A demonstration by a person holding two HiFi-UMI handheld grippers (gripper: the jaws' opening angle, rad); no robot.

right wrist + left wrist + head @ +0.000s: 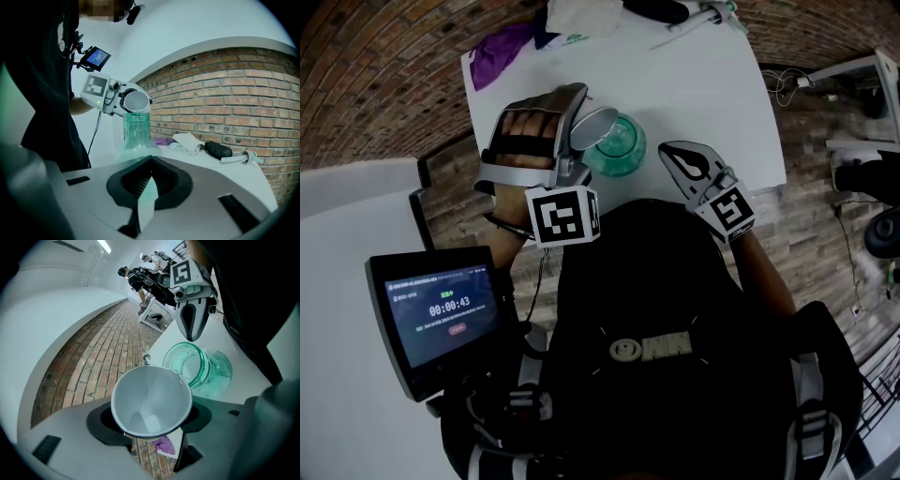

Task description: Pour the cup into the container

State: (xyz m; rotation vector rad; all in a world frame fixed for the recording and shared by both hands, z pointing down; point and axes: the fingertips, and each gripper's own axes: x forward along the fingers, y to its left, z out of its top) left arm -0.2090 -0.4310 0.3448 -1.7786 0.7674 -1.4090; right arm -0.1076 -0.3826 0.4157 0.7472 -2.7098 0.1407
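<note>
In the head view my left gripper [569, 120] is shut on a white paper cup [593, 127], tipped on its side with its mouth over the green glass jar [617, 148]. The left gripper view looks into the cup [152, 401], where I see only its white bottom; its rim sits just beside the jar's open mouth [186, 363]. The jar stands upright on the white table [703, 84]. My right gripper [679, 155] is shut and holds nothing, a short way right of the jar. From the right gripper view, the jar [137, 130] stands under the tipped cup [136, 100].
At the table's far end lie a purple cloth [502, 47], a white packet [581, 17], a black object [218, 149] and a pen-like tool [240, 158]. A tablet screen [441, 314] stands at the lower left. Brick floor surrounds the table; its near edge is close to my body.
</note>
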